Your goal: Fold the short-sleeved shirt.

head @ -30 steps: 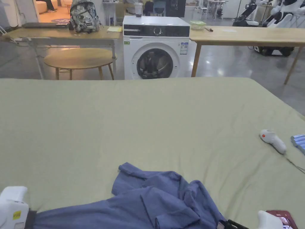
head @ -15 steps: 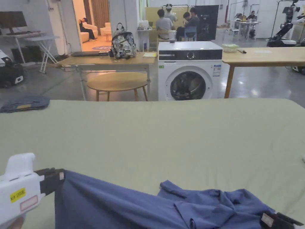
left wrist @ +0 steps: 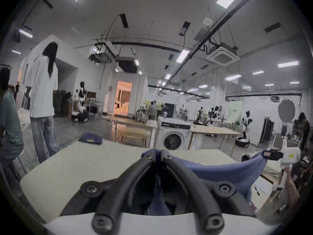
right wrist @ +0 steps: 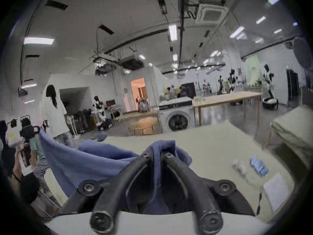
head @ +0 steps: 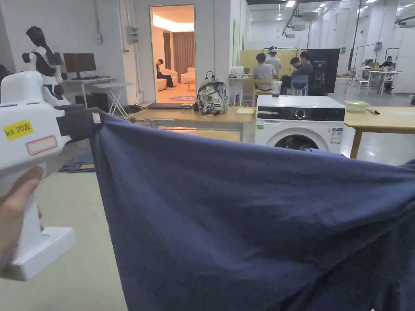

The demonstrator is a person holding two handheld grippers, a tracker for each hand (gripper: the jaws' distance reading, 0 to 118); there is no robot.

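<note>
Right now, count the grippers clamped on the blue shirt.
2. The left gripper pinches one edge of the blue shirt; the right gripper pinches the other, so the cloth hangs between them.

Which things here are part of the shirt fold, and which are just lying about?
Part of the job:
- blue shirt, held up
- left gripper, shut on it
- right gripper, shut on it
- green table cover

Lying about:
- folded dark garment
- white handheld device
- blue ribbed item
- washing machine
- backpack
</note>
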